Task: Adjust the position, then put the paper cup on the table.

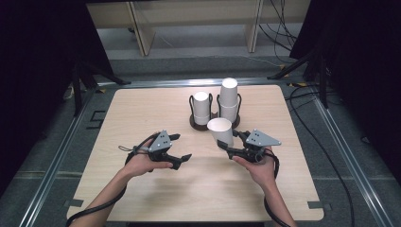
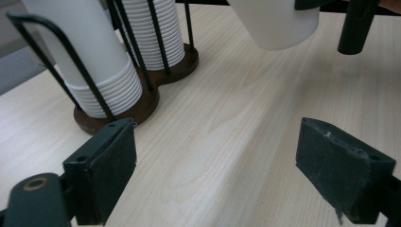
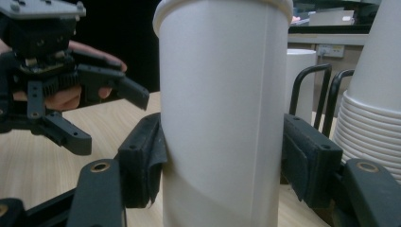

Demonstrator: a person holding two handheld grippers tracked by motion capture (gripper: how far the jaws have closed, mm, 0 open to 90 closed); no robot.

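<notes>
The right gripper (image 3: 222,161) clamps a tall white paper cup (image 3: 222,109) upright at the wooden table's (image 1: 142,113) centre. At nine o'clock of it, the left gripper (image 1: 182,147) hangs wide, empty. At twelve o'clock stands a dark two-stack cup holder (image 1: 215,111).

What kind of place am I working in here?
Most likely a lab recording rig, not a home or café. A bare wooden table sits inside a metal rail frame, with dark curtains at the sides and loose cables on the floor behind. The cup rack is the only prop.
</notes>
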